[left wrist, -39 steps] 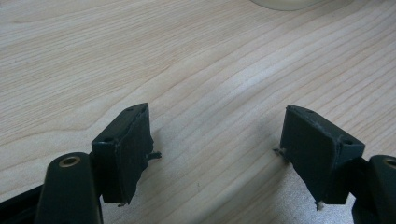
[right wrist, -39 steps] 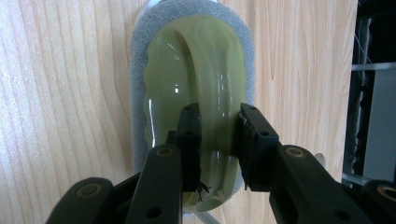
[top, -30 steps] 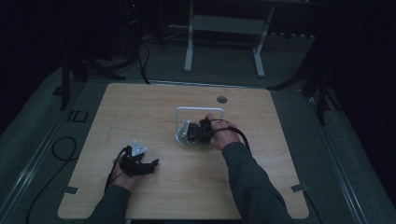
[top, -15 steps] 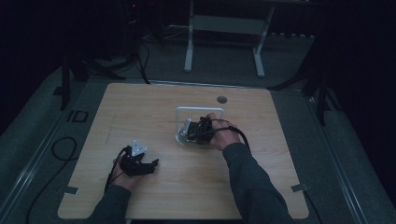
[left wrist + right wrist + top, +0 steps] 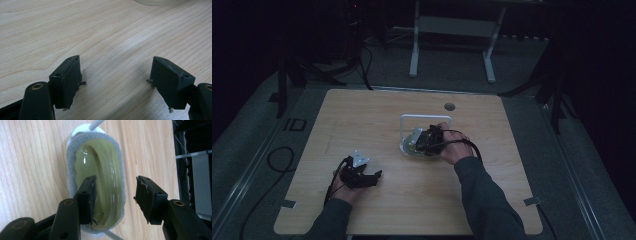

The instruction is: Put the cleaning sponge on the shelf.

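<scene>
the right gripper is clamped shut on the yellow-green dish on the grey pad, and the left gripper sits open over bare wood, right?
Not quite: the right gripper is open, not clamped; its jaws have just been opening, as the right gripper view shows. The yellow-green dish does sit on the grey pad, and the left gripper is open over bare wood.

The room is dim, and the far side falls away into near black. A light wooden surface with rounded corners stands on a grey carpeted floor; a small round grommet sits near its far edge. Beyond it a white metal frame stand rests on two upright legs. Black cables loop over the floor at the left (one runs up toward the dark equipment at the back). Strips of grey tape mark the near corners of the surface.
</scene>
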A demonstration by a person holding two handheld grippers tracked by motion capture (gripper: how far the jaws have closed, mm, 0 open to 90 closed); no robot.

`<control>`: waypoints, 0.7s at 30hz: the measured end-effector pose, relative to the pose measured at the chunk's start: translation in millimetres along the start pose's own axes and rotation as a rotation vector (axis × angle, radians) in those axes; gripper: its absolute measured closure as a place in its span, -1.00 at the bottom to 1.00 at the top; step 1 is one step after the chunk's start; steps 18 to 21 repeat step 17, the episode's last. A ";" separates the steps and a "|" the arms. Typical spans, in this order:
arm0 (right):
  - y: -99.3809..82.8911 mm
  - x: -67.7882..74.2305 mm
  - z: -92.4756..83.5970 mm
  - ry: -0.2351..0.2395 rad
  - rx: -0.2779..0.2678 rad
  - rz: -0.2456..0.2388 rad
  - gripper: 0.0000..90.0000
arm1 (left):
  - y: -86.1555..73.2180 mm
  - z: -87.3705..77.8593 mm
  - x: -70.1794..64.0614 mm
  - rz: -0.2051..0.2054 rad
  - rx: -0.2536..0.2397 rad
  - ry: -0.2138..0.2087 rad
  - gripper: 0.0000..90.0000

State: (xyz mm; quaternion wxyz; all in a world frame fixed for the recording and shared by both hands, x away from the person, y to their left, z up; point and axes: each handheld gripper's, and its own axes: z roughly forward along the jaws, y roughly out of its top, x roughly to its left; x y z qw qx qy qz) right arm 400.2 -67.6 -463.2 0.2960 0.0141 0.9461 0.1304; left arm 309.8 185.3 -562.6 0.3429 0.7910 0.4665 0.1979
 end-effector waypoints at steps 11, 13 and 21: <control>-7.5 4.2 -20.2 0.022 -0.101 0.132 0.07 | 0.0 0.1 -0.1 -0.001 -0.001 0.000 -0.44; -9.2 7.1 -23.4 0.032 -0.117 0.154 0.07 | 0.0 0.1 -0.1 -0.002 -0.001 0.000 -0.44; -12.9 14.4 -31.3 0.029 -0.143 0.196 0.07 | 0.0 0.1 -0.1 -0.002 -0.001 0.000 -0.44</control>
